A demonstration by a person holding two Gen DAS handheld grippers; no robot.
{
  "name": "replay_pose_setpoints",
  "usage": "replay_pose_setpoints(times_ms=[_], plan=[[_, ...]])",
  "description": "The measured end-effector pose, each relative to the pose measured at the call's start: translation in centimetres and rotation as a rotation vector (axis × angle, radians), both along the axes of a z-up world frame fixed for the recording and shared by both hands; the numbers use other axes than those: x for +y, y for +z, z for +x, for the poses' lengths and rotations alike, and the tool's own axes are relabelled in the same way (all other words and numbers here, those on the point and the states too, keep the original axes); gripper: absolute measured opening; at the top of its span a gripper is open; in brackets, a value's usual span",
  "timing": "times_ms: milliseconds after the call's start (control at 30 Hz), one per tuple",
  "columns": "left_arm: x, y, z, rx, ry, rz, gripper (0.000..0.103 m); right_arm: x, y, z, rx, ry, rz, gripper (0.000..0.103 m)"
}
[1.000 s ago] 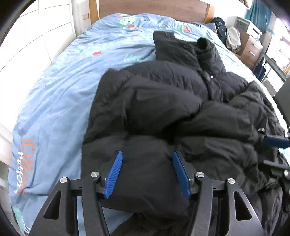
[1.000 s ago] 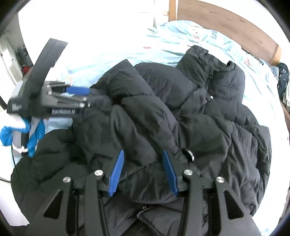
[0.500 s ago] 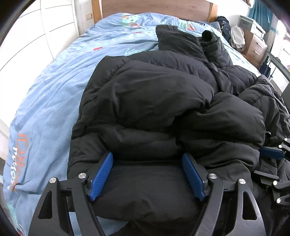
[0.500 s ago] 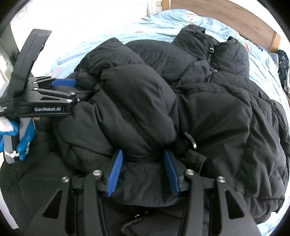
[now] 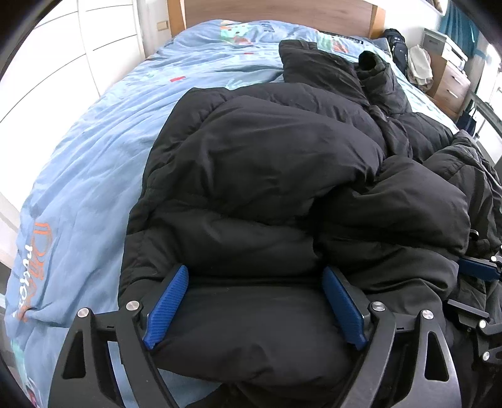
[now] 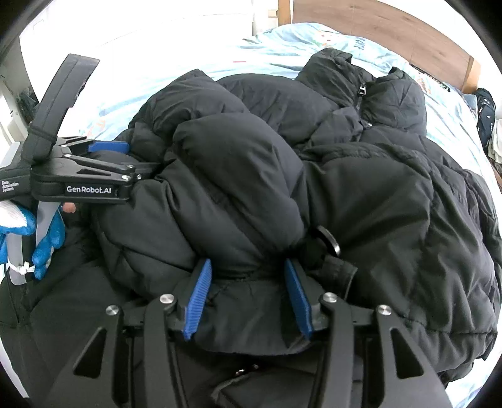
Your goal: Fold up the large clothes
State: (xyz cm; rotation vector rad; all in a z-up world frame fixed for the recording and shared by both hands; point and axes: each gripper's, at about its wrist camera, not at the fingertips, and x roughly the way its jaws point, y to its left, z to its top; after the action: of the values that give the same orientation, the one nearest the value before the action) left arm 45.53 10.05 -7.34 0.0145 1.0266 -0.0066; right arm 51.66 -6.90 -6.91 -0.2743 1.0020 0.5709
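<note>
A big black puffer jacket [image 5: 266, 175] lies bunched on the blue bed, its collar toward the headboard; it also fills the right wrist view [image 6: 313, 175]. My left gripper [image 5: 254, 301] is open wide, with a thick roll of the jacket's near edge between its blue pads. My right gripper [image 6: 248, 295] has its pads closed against a bunched fold of the jacket near a black ring. The left gripper also shows in the right wrist view [image 6: 103, 163], and the right gripper's tip shows in the left wrist view [image 5: 477, 270].
The blue printed duvet [image 5: 94, 163] covers the bed, with a wooden headboard [image 5: 282, 12] at the far end. White wardrobe doors [image 5: 47, 62] stand on the left. A wooden drawer unit [image 5: 448, 81] and a dark bag [image 5: 397, 40] are at the far right.
Both grippers have moved forward and down, laying the lifted jacket fold over the rest of the jacket. The left gripper's jaws have opened wider.
</note>
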Motion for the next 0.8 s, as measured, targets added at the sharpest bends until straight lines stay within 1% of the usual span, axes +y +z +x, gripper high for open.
replay_pose_setpoints(times_ms=[333, 600, 800], plan=[[-0.01, -0.23, 0.16, 0.01, 0.013, 0.006, 0.089, 0.12, -0.06, -0.22, -0.014, 0.008, -0.007, 0.048], [0.03, -0.51, 0.62, 0.029, 0.026, 0.019, 0.094, -0.07, 0.11, -0.26, -0.006, 0.032, -0.002, 0.048], [-0.02, -0.54, 0.76, 0.037, 0.033, 0.028, 0.095, -0.22, 0.23, -0.28, 0.005, 0.047, 0.001, 0.048]])
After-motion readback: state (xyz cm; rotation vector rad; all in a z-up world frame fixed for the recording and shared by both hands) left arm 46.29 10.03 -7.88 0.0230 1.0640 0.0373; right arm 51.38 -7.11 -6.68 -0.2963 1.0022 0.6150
